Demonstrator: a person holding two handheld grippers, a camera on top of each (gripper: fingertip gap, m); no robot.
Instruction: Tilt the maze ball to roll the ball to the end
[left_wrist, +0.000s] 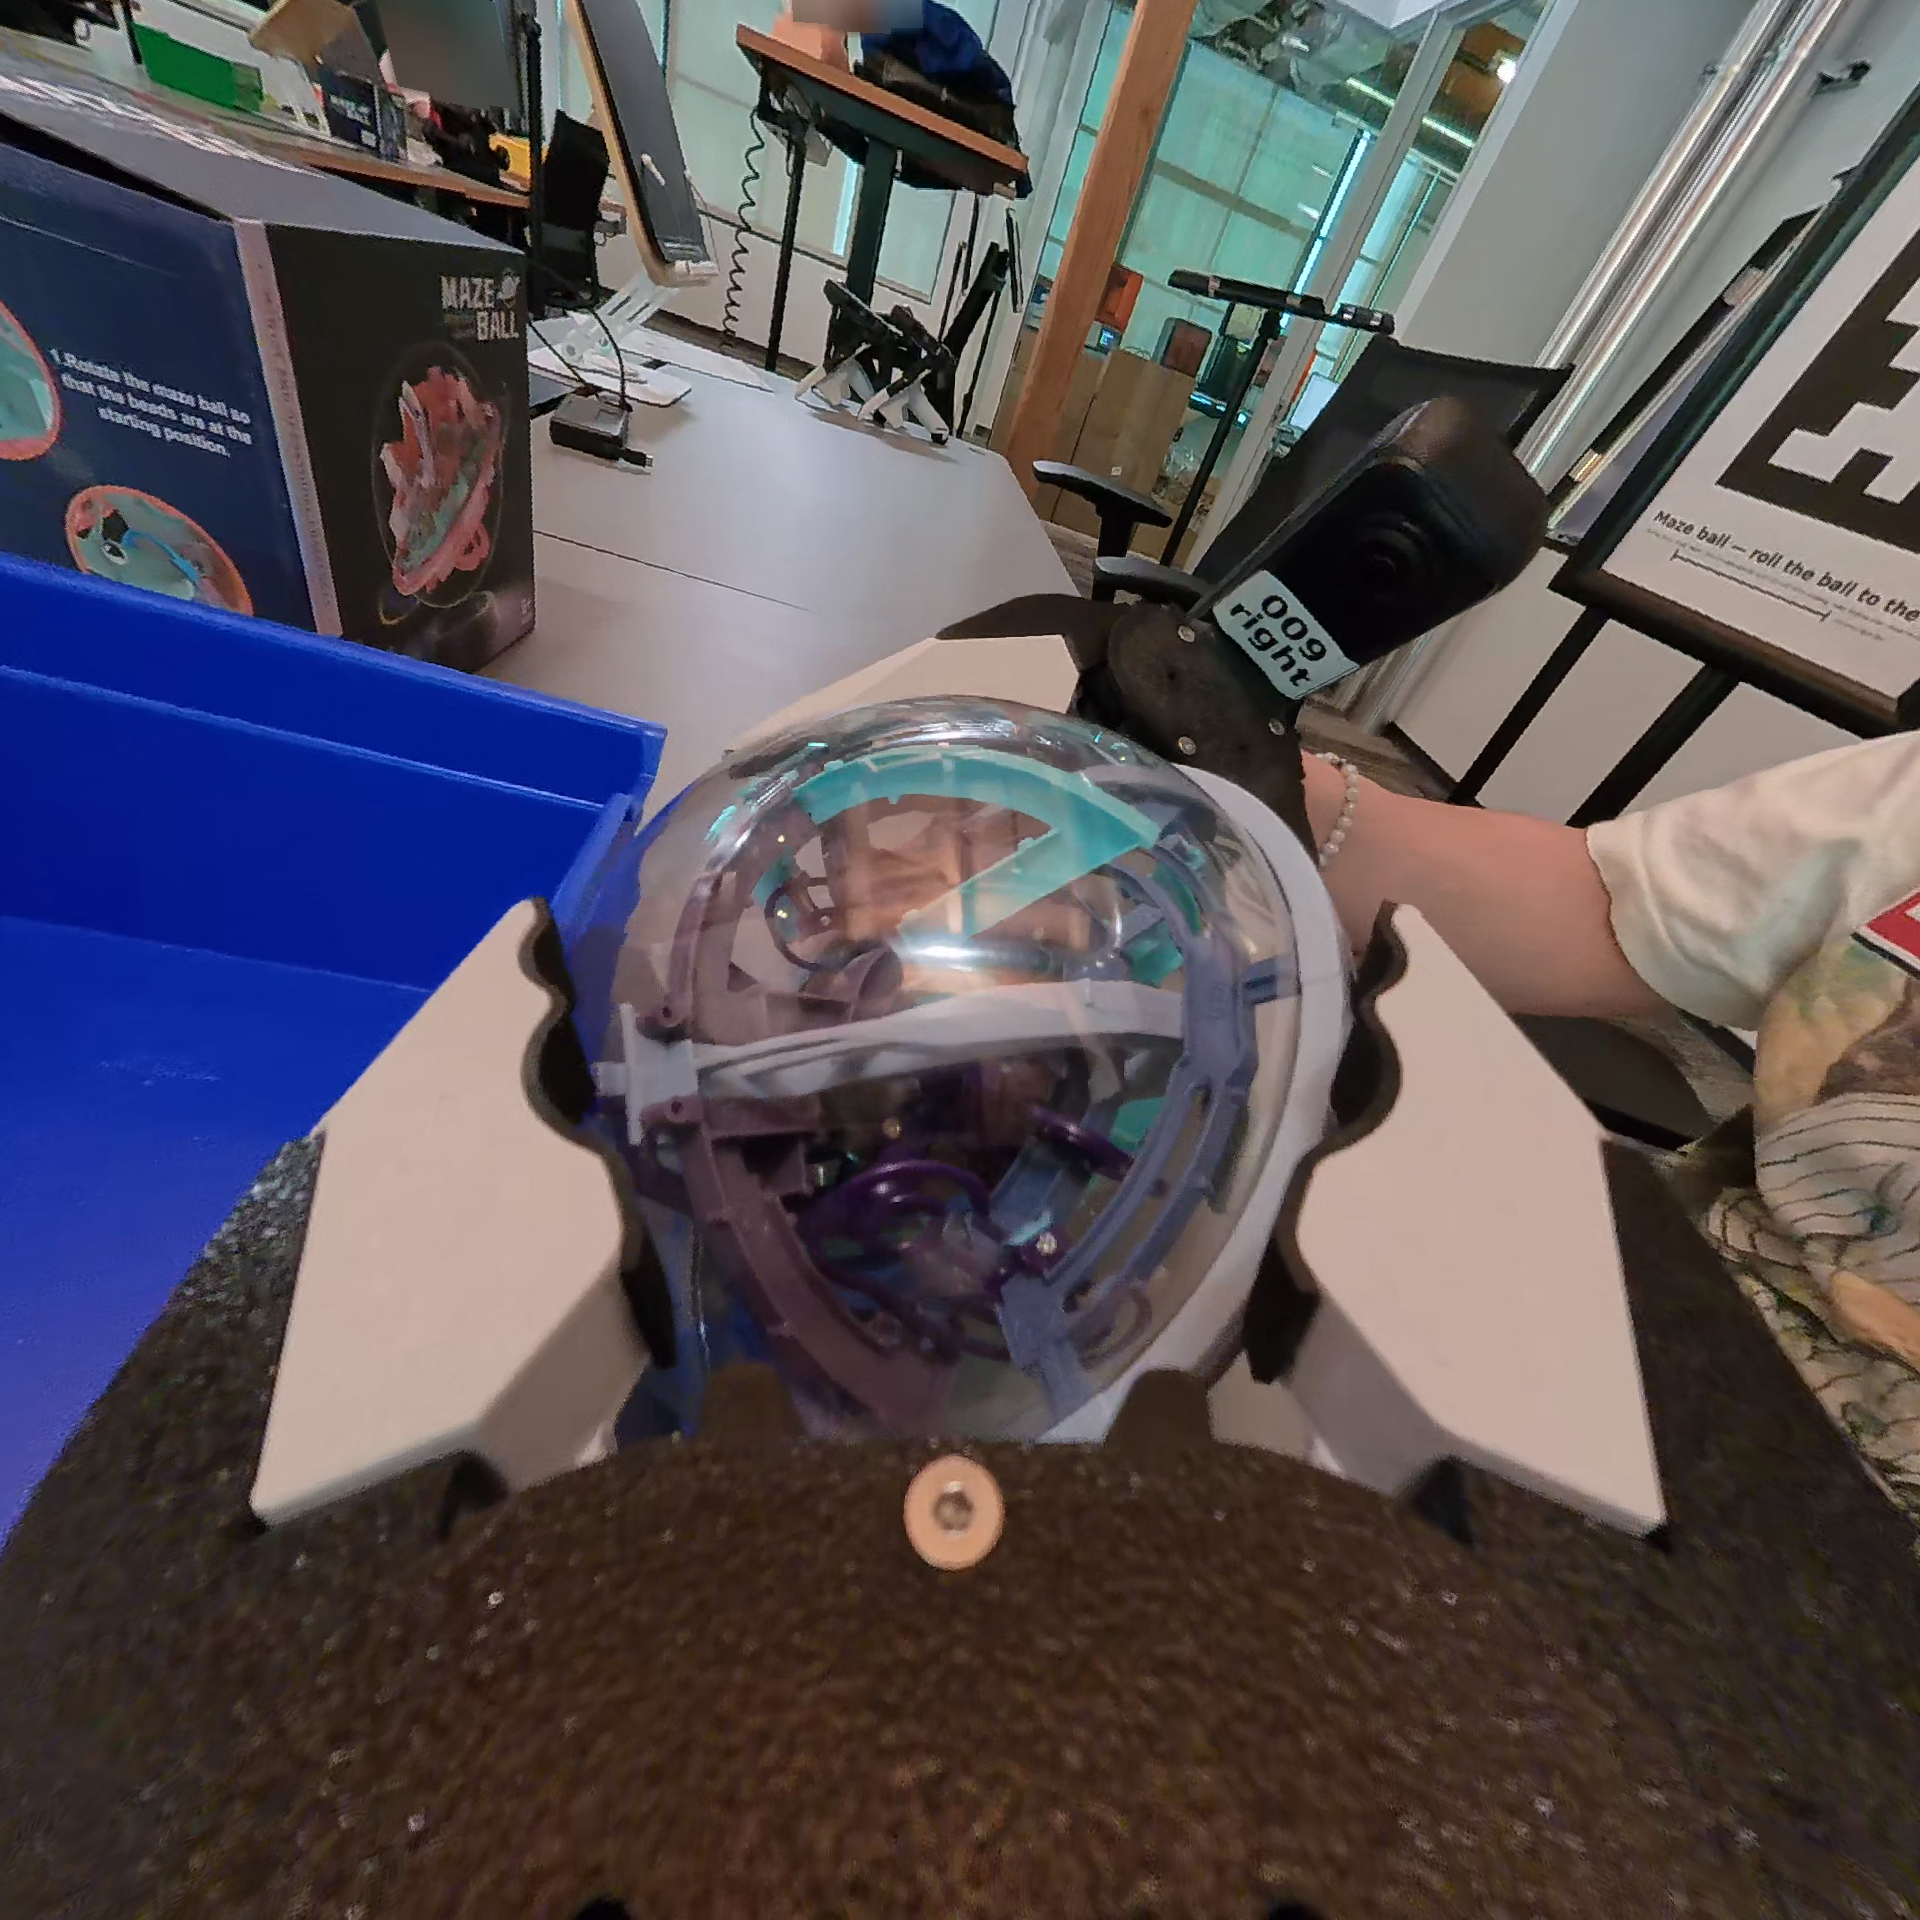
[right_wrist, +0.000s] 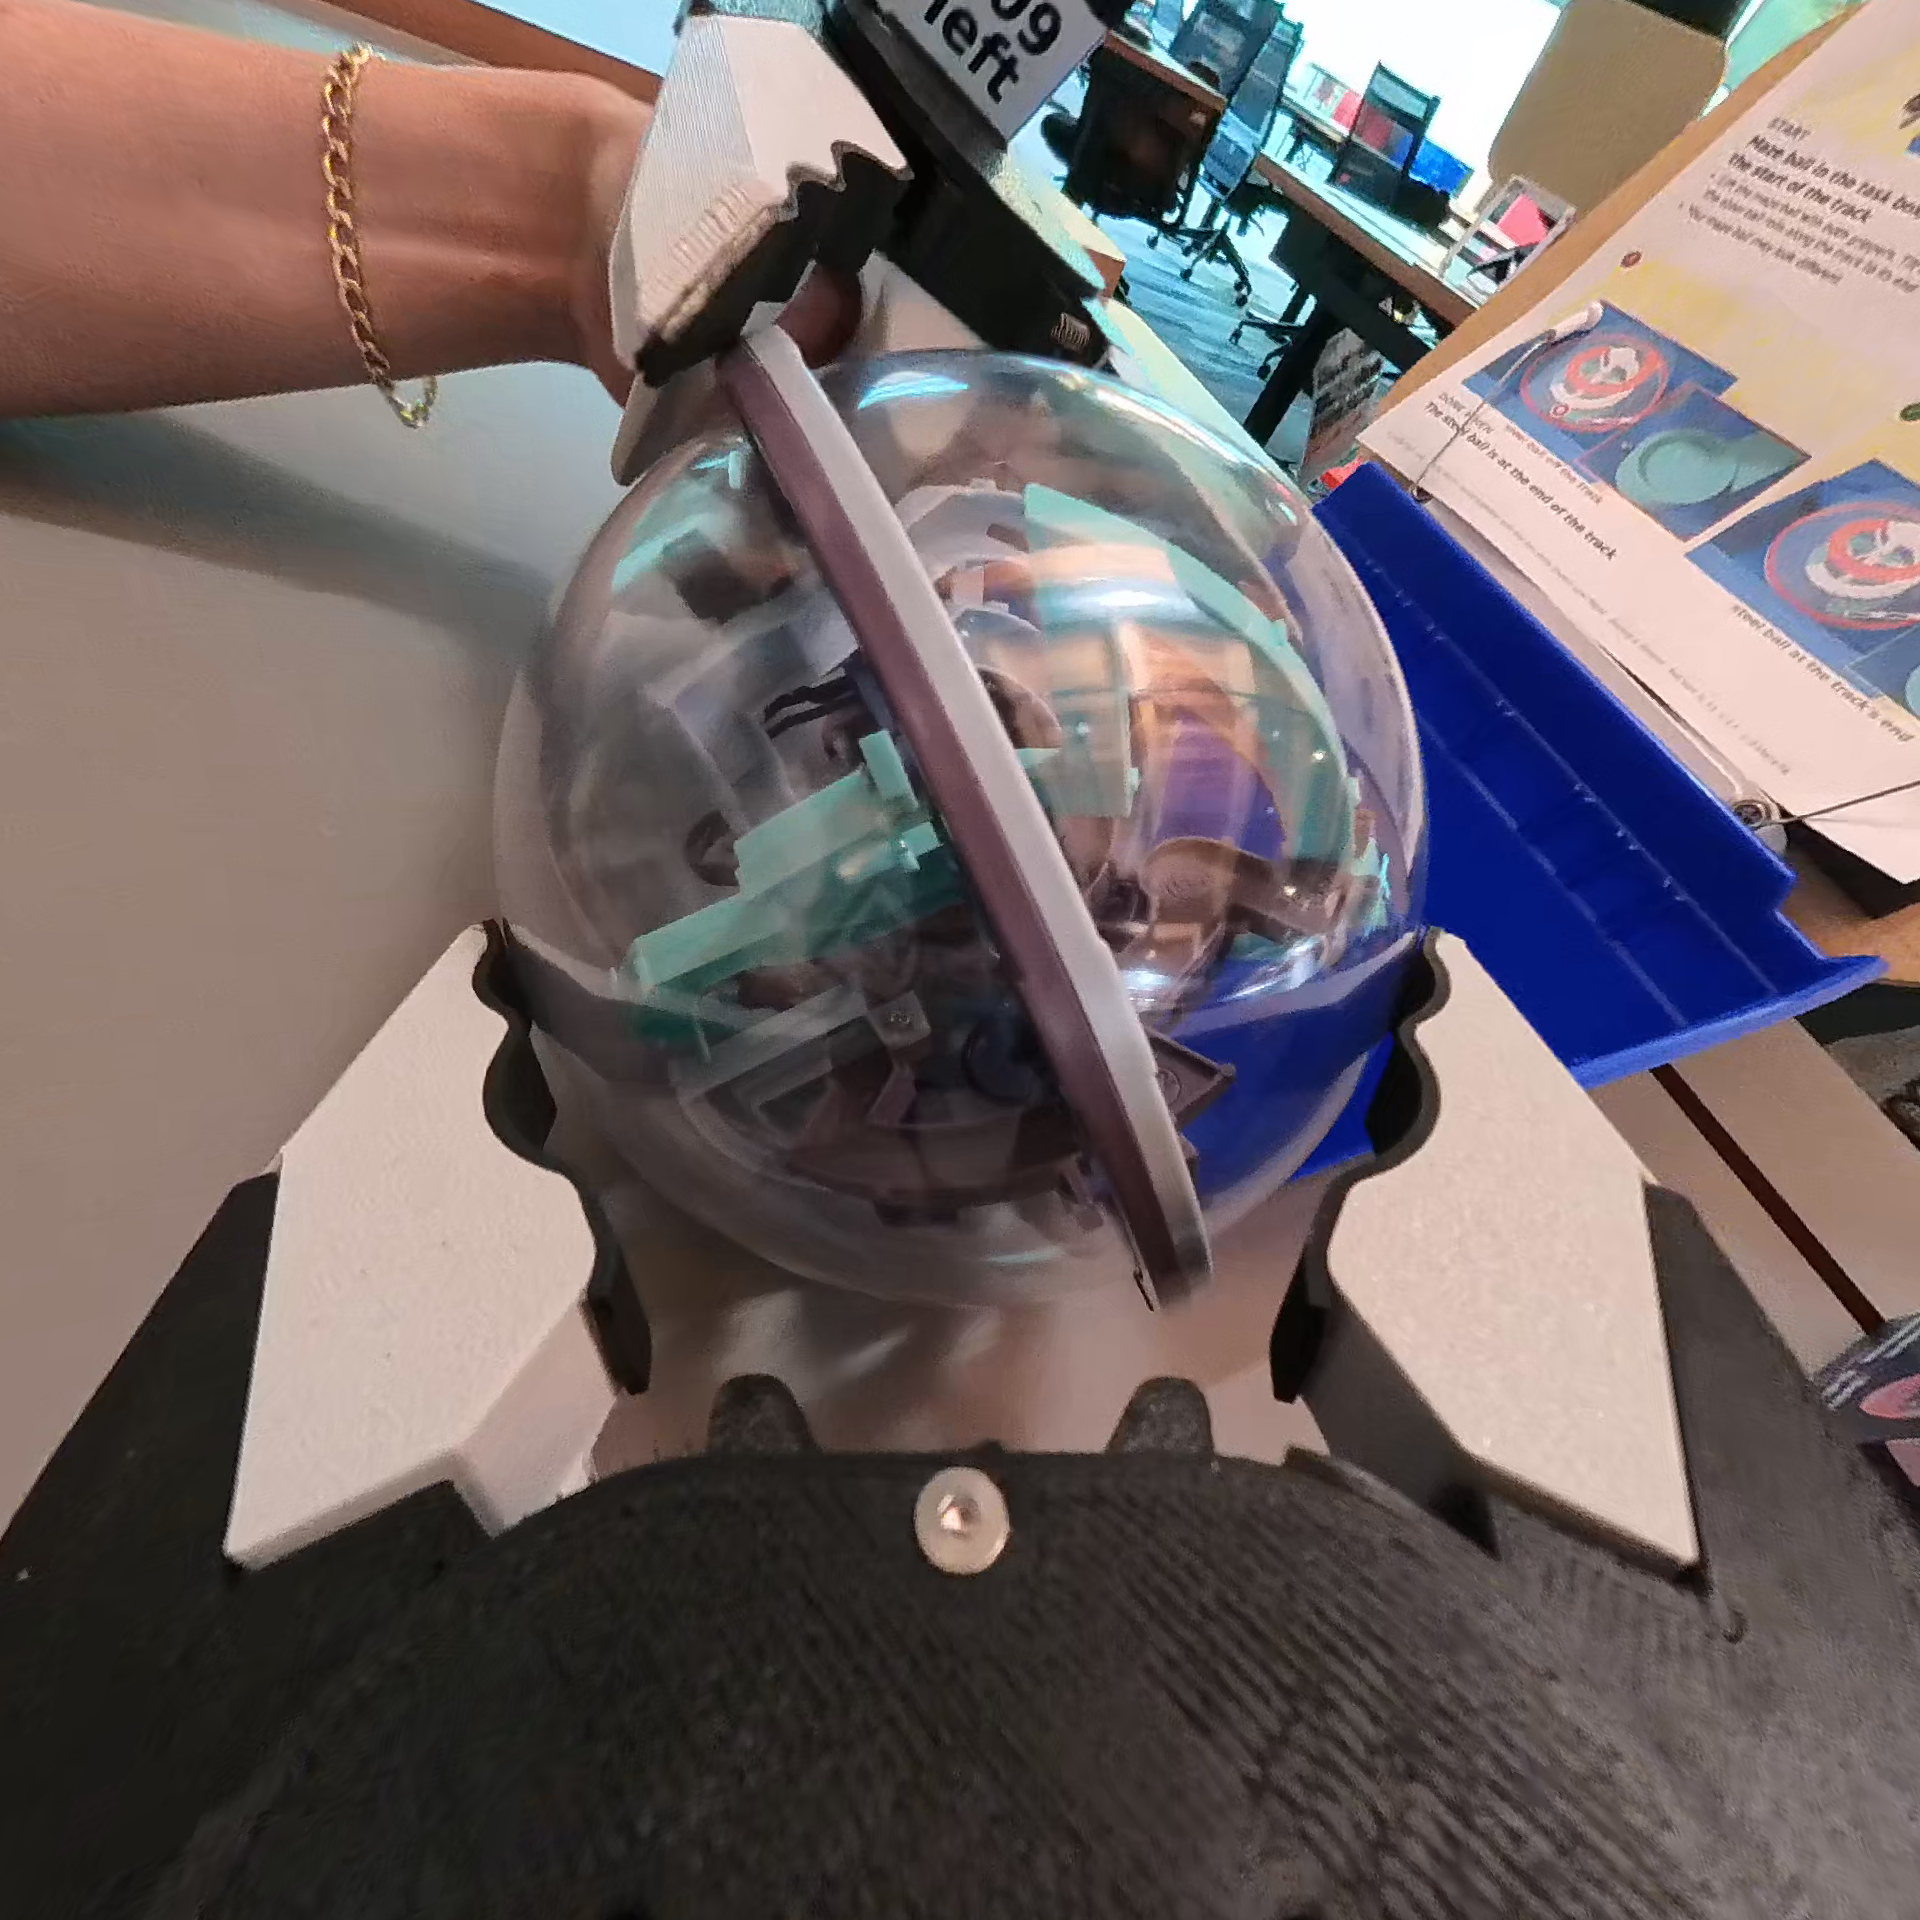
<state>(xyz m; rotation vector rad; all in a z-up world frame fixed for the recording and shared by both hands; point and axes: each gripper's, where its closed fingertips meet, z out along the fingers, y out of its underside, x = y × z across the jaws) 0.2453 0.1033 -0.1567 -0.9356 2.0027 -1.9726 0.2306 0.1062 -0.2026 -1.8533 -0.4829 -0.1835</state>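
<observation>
Here the maze ball (left_wrist: 966, 1049) is held up off the table (left_wrist: 790, 499) between both tongs, one on each side. In the left wrist view, going left to right, a blue bin (left_wrist: 260, 831) sits at the left edge, its visible compartments holding nothing; behind it stands a dark box (left_wrist: 343, 416). The left tongs (left_wrist: 961, 1029) stand spread wide, with the clear sphere filling the gap and both dark wavy pads (left_wrist: 566, 1039) lying against its sides. The ball's white equator ring (left_wrist: 1314, 997) runs along its right flank here, tipped well off level. Beyond it the right tongs show, with a wrist wearing a bead bracelet (left_wrist: 1340, 810).

In the right wrist view, an arm with a gold chain (right_wrist: 358, 239) comes in at upper left. The right tongs (right_wrist: 961, 1023) are likewise spread wide, pads (right_wrist: 514, 1049) against the sphere. The ring (right_wrist: 966, 800) crosses diagonally from upper left to lower right, so the ball's axis leans steeply. Teal and purple tracks fill the inside; the small ball cannot be made out. At right lie the bin and instruction sheets (right_wrist: 1714, 364).
</observation>
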